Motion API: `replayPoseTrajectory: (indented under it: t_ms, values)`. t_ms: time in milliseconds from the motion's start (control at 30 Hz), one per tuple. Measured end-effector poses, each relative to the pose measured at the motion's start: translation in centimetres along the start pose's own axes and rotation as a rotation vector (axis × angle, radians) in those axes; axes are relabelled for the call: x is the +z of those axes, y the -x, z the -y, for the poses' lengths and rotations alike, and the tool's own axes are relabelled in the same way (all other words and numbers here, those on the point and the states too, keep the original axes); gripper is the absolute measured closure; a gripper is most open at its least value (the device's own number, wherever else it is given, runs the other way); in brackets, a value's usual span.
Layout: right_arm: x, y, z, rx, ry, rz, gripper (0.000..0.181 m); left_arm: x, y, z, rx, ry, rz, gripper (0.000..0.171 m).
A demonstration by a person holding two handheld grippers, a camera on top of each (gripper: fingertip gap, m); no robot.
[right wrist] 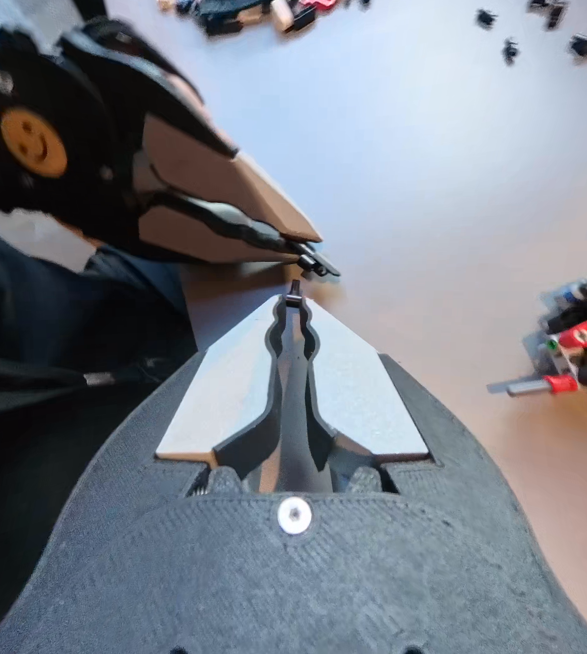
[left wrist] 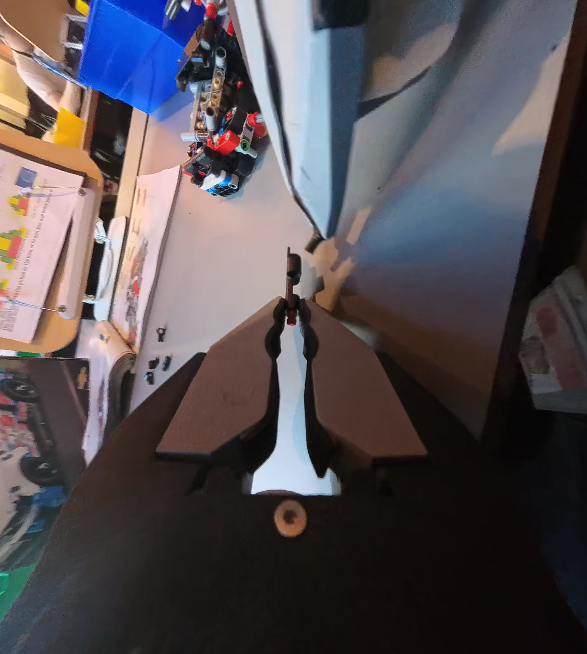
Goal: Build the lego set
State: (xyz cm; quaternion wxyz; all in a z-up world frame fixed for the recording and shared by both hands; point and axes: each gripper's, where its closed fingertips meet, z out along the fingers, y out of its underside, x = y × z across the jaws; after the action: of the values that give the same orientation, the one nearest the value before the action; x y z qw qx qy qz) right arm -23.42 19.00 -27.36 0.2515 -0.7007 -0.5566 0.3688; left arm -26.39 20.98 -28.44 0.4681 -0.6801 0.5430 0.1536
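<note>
Left gripper [left wrist: 291, 305]: fingers pinching a flat black lego plate [left wrist: 292, 270] with a small red pin at its base.
Right gripper [right wrist: 292, 300]: fingers pinching a small black lego peg [right wrist: 294, 292], tip just below the plate.
Lego build: the black, red and grey partly assembled lego model [left wrist: 219, 116] sits well apart on the pale surface [left wrist: 221, 244].
Risk: both pieces are held by their ends only; an off-axis push could twist the peg loose or drop it among the loose black pieces [left wrist: 159, 357].

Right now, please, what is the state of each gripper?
Left gripper: shut on a thin black Lego piece with a red pin.
Right gripper: shut on a small black Lego pin.
</note>
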Motion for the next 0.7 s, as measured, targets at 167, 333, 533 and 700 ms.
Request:
replayPoseTrajectory:
  t_ms: [167, 333, 533, 700]
  values:
    - [-0.1, -0.8, 0.4, 0.134, -0.041, 0.000, 0.177, 0.0, 0.0, 0.1, 0.105, 0.023, 0.030, 0.168]
    - [0.5, -0.7, -0.2, 0.156, 0.014, 0.003, 0.177, -0.2, -0.5, 0.5, 0.218, 0.042, 0.024, 0.167]
    - [0.7, -0.9, -0.7, 0.195, 0.052, 0.034, 0.177, -0.3, -1.1, 1.1, 0.287, 0.018, -0.001, 0.167]
    - [0.8, -1.1, -0.7, 0.109, 0.091, 0.034, 0.177, -0.4, -1.2, 1.3, 0.227, -0.002, -0.031, 0.167]
